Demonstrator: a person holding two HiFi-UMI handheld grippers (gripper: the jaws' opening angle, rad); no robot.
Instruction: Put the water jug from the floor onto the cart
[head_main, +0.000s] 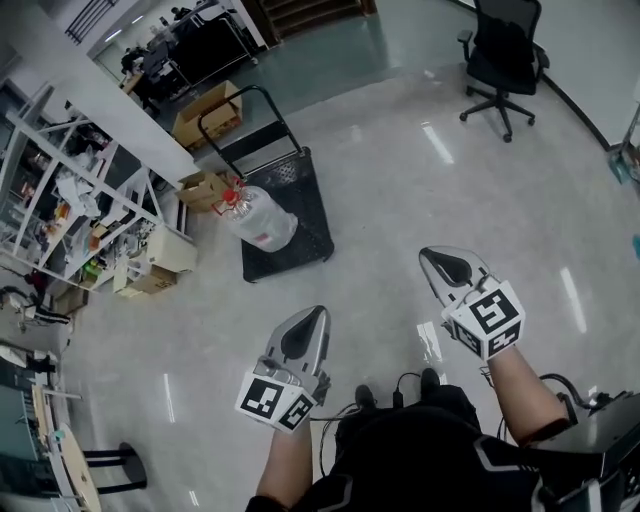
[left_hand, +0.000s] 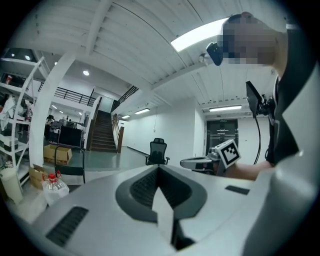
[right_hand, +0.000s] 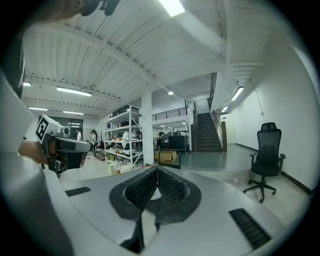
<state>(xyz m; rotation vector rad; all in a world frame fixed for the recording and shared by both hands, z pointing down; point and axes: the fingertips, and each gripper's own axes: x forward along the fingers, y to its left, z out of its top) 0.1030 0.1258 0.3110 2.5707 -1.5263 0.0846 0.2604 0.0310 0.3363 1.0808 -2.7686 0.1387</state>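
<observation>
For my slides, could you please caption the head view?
Water jug on the black cart; left claw and right claw shut, empty.

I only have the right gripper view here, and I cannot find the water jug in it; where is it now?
Observer: In the head view the water jug appears to stand on the black cart, at the deck's left side, red cap up.
Operator: Thank you. Is the left gripper carrying anything?
Observer: No. The left gripper has its jaws together, with nothing between them.
Operator: Is either gripper touching the cart?
Observer: No. The head view shows the right gripper and the left one both apart from it, over bare floor.
</observation>
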